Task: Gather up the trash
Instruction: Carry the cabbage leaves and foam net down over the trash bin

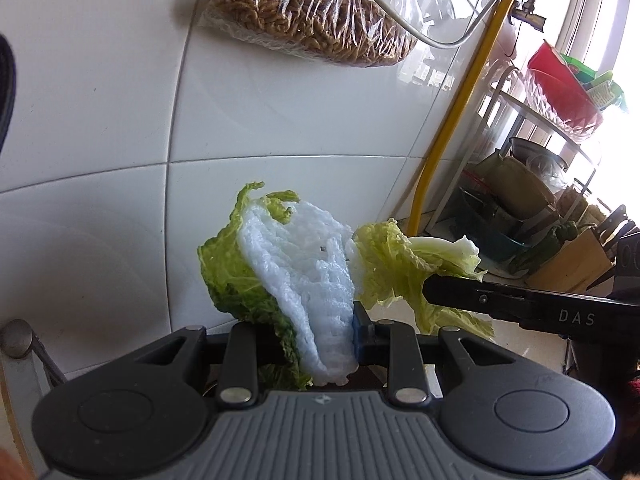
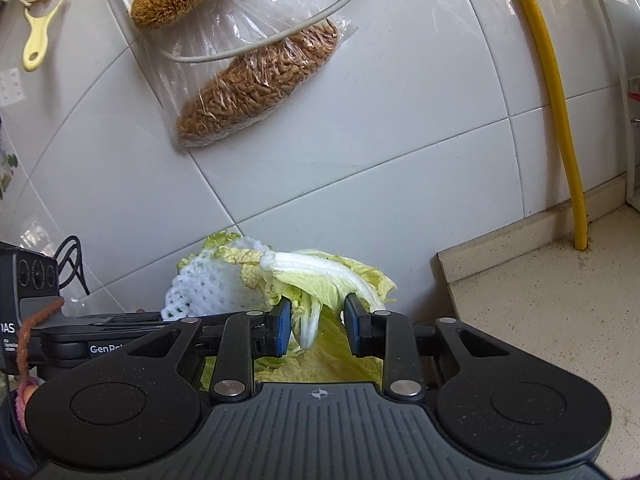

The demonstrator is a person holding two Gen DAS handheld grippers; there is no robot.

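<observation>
Cabbage leaves and foam net clamped in both tools.

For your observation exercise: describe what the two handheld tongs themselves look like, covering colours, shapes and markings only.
Both are matte black. Each has a ribbed grey base plate flanked by two round black lobes, silver pivot pins, and blue pads on the fingers. The left tongs carry white "DAS" and "GenRo..." lettering, seen from the right wrist view; the right tongs show "DAS" from the left view.
</observation>
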